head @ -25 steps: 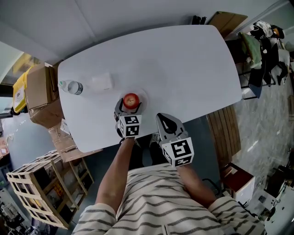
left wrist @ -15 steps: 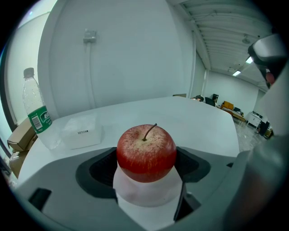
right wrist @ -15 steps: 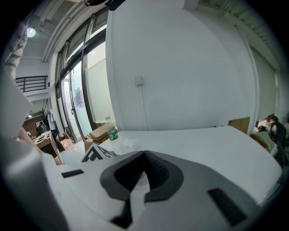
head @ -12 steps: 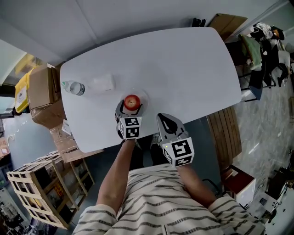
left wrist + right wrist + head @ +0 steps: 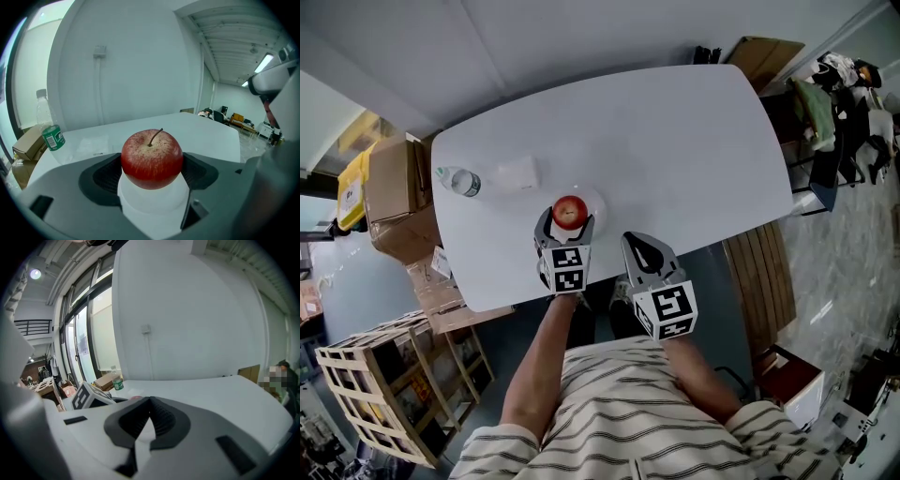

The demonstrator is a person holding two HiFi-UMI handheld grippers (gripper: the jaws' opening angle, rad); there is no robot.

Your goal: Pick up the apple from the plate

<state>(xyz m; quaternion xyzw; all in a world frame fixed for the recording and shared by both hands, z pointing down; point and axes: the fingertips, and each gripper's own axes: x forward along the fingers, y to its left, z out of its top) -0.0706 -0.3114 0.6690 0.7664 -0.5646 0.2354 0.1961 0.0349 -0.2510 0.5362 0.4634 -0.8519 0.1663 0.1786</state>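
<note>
1. Head view: the left gripper [image 5: 565,223] has moved up around the apple [image 5: 570,211], which sits on the plate [image 5: 593,200]. The left arm reaches straight ahead.
2. Left gripper view: the jaws are wide, one on each side of the apple.
3. Right gripper view: the right gripper [image 5: 149,404] has its jaws together and holds nothing.

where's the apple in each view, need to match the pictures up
Head view: apple a little left of centre.
Left gripper view: dead centre, large in the foreground.
Right gripper view: at most a reddish sliver left of centre, mostly hidden.
Shared landmark: water bottle, left of the apple in every view.
</note>
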